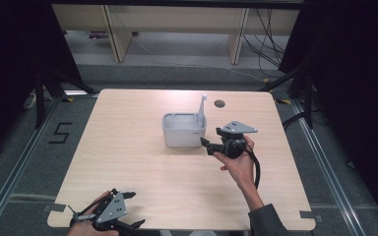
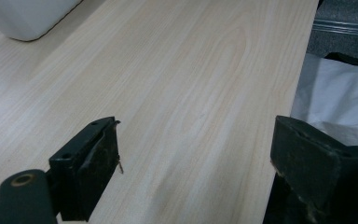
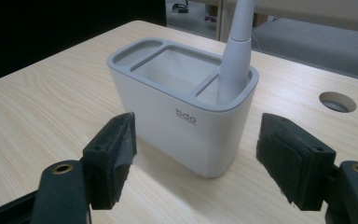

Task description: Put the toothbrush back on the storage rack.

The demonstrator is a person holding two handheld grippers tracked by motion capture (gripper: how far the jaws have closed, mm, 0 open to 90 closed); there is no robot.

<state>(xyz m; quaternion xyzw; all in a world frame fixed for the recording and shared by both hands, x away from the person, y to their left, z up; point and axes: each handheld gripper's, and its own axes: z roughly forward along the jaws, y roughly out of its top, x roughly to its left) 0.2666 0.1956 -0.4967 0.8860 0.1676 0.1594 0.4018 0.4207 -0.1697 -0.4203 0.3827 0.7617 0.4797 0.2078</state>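
High view: white holder (image 1: 184,130) stands mid-desk (image 1: 128,162), brush handle (image 1: 202,109) upright in its right end; right claw (image 1: 204,143) just beside its right end, left claw (image 1: 128,195) well apart at the near edge. Left gripper view: jaws wide, empty. Right gripper view: jaws wide, empty, holder straight ahead.

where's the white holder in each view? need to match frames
High view: holder at table centre, just left of the right tongs.
Left gripper view: a white corner at top left, probably the holder.
Right gripper view: centre, ahead of the open jaws.
Shared landmark: the light wood table.
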